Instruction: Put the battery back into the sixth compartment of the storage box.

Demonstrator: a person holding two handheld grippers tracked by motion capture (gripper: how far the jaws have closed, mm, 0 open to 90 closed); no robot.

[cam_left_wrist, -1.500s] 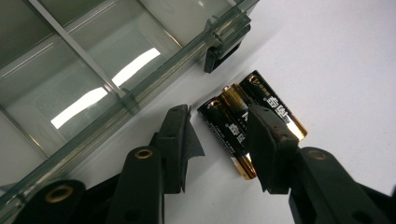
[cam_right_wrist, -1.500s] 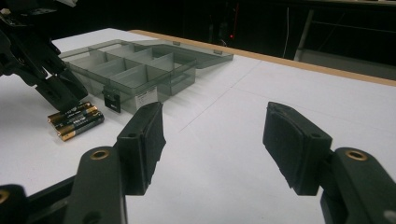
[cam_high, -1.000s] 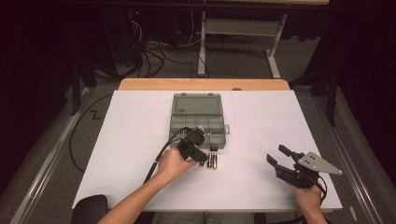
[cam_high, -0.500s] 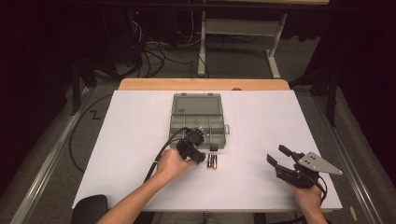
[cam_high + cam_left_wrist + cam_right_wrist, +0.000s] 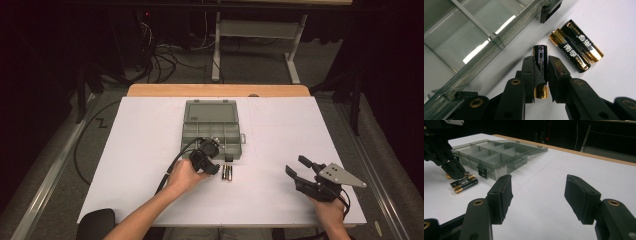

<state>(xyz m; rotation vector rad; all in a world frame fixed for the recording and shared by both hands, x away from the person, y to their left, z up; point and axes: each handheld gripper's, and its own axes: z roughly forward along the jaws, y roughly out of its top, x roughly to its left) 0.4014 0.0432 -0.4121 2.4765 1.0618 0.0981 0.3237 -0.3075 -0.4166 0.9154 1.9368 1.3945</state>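
A slim black-and-gold cylindrical battery (image 5: 541, 72) is clamped between the pads of the left gripper (image 5: 541, 75), whose jaws have just been closing onto it. Fine white print runs along its black half but is too small to be read. Its long axis runs along the jaws, gold end toward the gripper body and black end pointing out toward the box. It is held just in front of the box's near wall, on or just above the white table top (image 5: 280, 130); which of the two cannot be told.

Just beside it, two more black-and-gold batteries (image 5: 576, 45) lie touching side by side, parallel, each bearing two gold Chinese characters on the black half.

Against the high view a second ago, both hands are found in the same places, and the pair of batteries (image 5: 227, 173) is unmoved.

Farther out, the translucent grey plastic compartment box (image 5: 212, 127) stands with its lid folded back flat; a small white label on its front wall cannot be read.

Well apart, the right gripper (image 5: 300, 172) is held with jaws spread wide and nothing between them.
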